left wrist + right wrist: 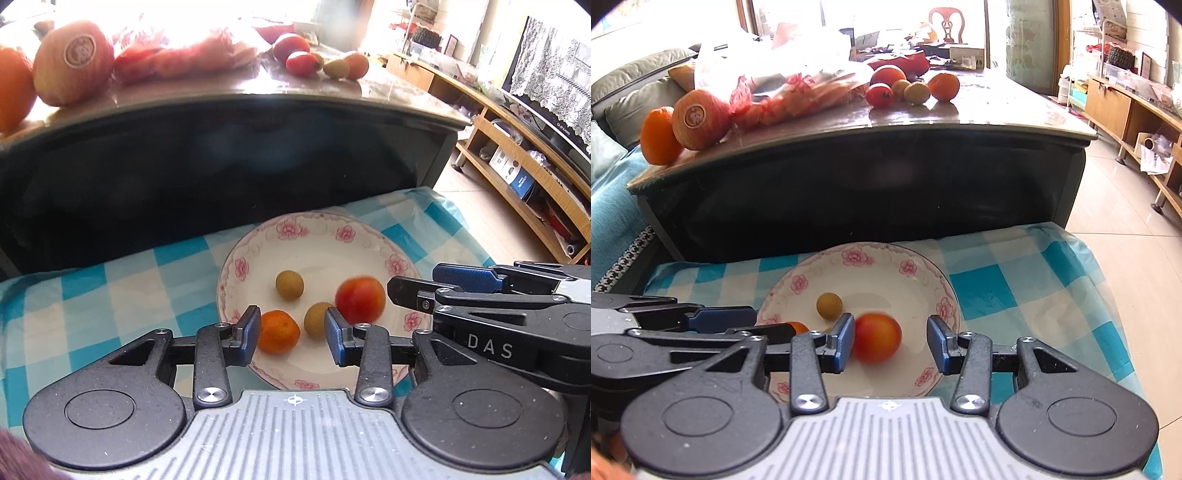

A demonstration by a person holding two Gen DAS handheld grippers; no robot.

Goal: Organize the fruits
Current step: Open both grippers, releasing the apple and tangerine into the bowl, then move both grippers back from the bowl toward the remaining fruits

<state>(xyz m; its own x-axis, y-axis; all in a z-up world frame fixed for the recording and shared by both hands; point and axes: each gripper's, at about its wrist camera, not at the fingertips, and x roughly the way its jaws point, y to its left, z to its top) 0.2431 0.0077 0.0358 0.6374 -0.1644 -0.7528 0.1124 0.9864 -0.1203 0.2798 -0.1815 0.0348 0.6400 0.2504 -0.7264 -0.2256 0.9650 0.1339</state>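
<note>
1. Left wrist view: the left gripper hangs low over the near rim of the white round plate with pink flower border, its fingers spread and holding nothing. A small orange mandarin and a tan round longan lie between and beyond the blue pads. A second tan longan sits further in.
2. In the same view, the blurred red-orange round fruit lies on the plate, just off the tip of the right gripper, which comes in level from the side.
3. Right wrist view: the right gripper's fingers are spread wide. The red-orange fruit lies on the plate by the left pad, apparently loose and perhaps rolling.
4. Judgement: the drop looks finished. Lift straight up and clear before swinging, so that no pad nudges the fruit off the rim.
5. More fruit waits on the dark glossy bench behind. Approach the next piece level, with the pads either side of its widest part.
</note>
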